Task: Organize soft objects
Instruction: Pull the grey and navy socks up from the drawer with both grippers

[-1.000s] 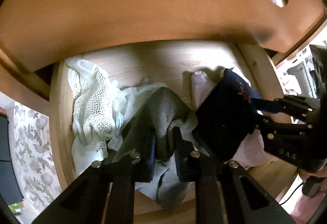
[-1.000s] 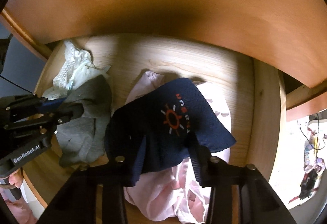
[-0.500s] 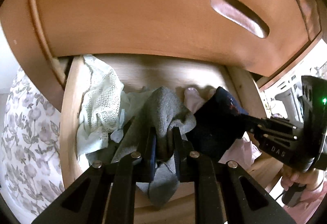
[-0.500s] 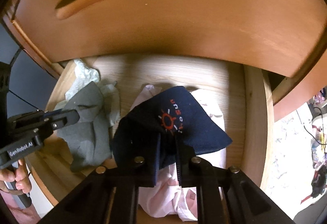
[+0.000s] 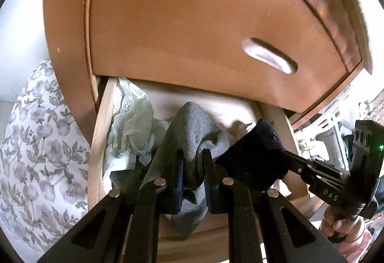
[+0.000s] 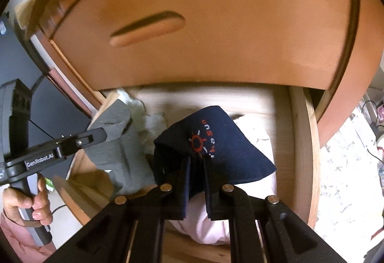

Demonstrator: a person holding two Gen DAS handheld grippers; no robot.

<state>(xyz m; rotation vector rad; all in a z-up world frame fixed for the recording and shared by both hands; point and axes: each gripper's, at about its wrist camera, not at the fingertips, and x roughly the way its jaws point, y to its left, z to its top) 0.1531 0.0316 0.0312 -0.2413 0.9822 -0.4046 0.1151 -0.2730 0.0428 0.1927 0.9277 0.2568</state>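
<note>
We are holding two grippers over an open wooden drawer (image 5: 100,143), each one clamped on a piece of cloth. Our left gripper (image 5: 193,167) is pinching a grey sock (image 5: 194,126) between narrow jaws: the sock is bunching up above the pads and hanging down below them over the drawer's front edge. In the right wrist view the same left gripper (image 6: 105,134) is reaching in from the left side with the grey sock (image 6: 120,155) draped from its tip, and the left hand (image 6: 26,205) is wrapping around its handle. Our right gripper (image 6: 194,167) is squeezing a dark blue sock (image 6: 216,143) with an orange sun mark and lettering; its jaws are drawn close together on a fold of the fabric, and the rest of the sock is fanning out above and to the right of the pads. In the left wrist view that right gripper (image 5: 288,157) is coming in from the right, the dark blue sock (image 5: 254,159) is bulging at its tip just beside the grey one, and the right hand (image 5: 343,224) is gripping the handle. Under the blue sock a pale pink garment (image 6: 252,186) is lying on the drawer floor, and a pale green lace cloth (image 5: 129,119) is lying heaped against the drawer's left wall. Above the open drawer, a closed drawer front (image 6: 216,22) with a recessed handle (image 6: 147,27) is filling the upper part of both views. A floral fabric (image 5: 36,143) is showing to the left of the cabinet in the left wrist view.
</note>
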